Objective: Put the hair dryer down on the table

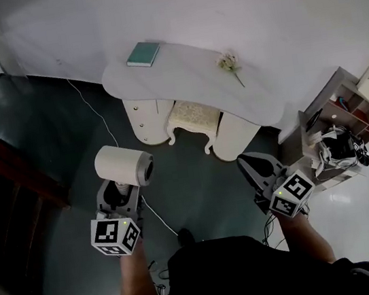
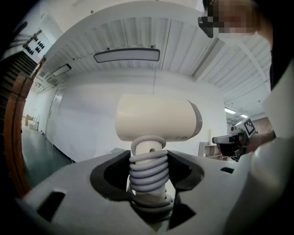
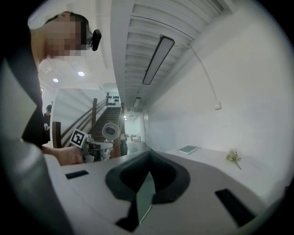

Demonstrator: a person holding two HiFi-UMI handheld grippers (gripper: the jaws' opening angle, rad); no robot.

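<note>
A cream hair dryer [image 1: 124,165] stands upright in my left gripper [image 1: 118,187], which is shut on its handle, well above the dark floor and short of the white table [image 1: 180,75]. In the left gripper view the barrel [image 2: 156,120] lies crosswise above the jaws, and a grey cord [image 2: 148,172] is coiled round the handle between them. My right gripper [image 1: 248,162] is held at the right, shut, with nothing in it. The right gripper view shows its jaws closed together [image 3: 146,183] and the hair dryer [image 3: 110,132] far off to the left.
On the table lie a teal book [image 1: 142,54] at the left end and a small flower [image 1: 230,65] toward the right. A white stool [image 1: 194,118] stands under it. A cable [image 1: 105,121] runs over the floor. Cluttered shelves [image 1: 344,112] stand at the right.
</note>
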